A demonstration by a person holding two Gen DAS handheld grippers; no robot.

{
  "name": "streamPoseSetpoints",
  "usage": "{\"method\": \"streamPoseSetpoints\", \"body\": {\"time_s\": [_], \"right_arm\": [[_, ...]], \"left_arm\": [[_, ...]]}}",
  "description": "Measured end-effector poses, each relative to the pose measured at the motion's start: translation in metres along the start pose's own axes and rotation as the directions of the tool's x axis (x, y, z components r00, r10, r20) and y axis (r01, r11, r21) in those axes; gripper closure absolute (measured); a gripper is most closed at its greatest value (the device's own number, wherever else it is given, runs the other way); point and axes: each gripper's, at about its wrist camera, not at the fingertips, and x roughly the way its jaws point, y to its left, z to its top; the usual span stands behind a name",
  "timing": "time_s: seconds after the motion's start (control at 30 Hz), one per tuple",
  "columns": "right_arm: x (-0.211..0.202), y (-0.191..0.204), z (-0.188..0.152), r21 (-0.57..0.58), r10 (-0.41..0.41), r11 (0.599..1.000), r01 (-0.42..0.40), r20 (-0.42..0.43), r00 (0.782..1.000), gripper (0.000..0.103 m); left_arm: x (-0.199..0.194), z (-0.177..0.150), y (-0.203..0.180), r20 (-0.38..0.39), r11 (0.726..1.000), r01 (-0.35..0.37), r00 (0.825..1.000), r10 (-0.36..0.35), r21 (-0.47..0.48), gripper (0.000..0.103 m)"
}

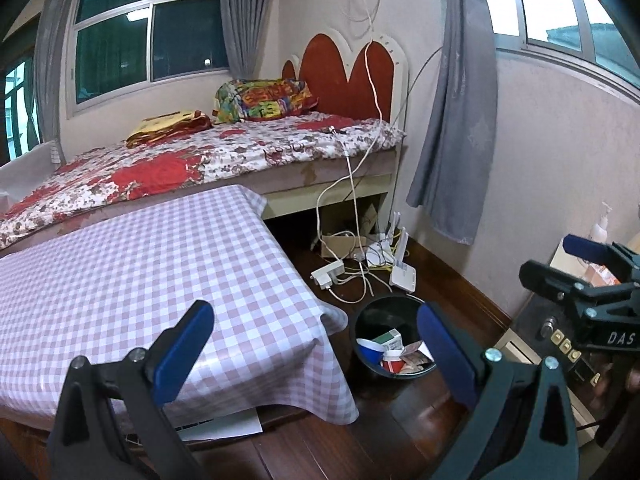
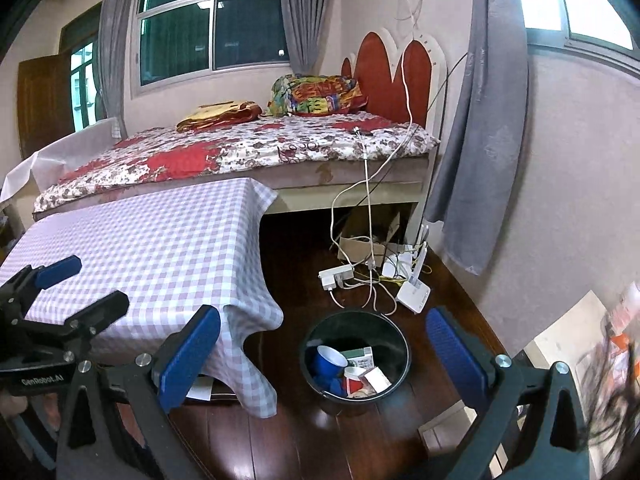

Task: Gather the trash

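Observation:
A black bin [image 1: 378, 314] [image 2: 360, 330] stands on the dark wood floor by the corner of the table. Inside it lie a blue cup [image 2: 326, 362] [image 1: 370, 351], a green-and-white box [image 2: 362, 356] [image 1: 390, 338], a red-and-white cup [image 2: 354, 382] [image 1: 392, 363] and crumpled wrappers [image 2: 377, 378] [image 1: 414, 354]. My left gripper [image 1: 316, 352] [image 2: 82, 290] hangs open over the table corner, left of the bin. My right gripper [image 2: 324, 354] [image 1: 568, 264] is open above the bin. Neither holds anything.
The table's pink checked cloth [image 1: 140, 264] [image 2: 152, 248] is bare. Behind it is a bed [image 1: 224, 152]. A power strip [image 2: 336, 276], white cables and a router [image 2: 414, 292] lie on the floor beyond the bin. A cabinet [image 1: 560, 344] stands on the right.

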Motion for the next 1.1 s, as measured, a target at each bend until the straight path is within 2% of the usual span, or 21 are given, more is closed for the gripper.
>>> {"method": "streamPoseSetpoints", "body": {"time_s": [1.1], "right_arm": [[0.0024,0.0034,-0.0044,-0.003,0.004,1.0,-0.004,-0.004,1.0,0.0]], "left_arm": [[-0.0005,0.0008,-0.0058,-0.001,1.0,0.013,1.0,-0.013,0.0,0.001]]}}
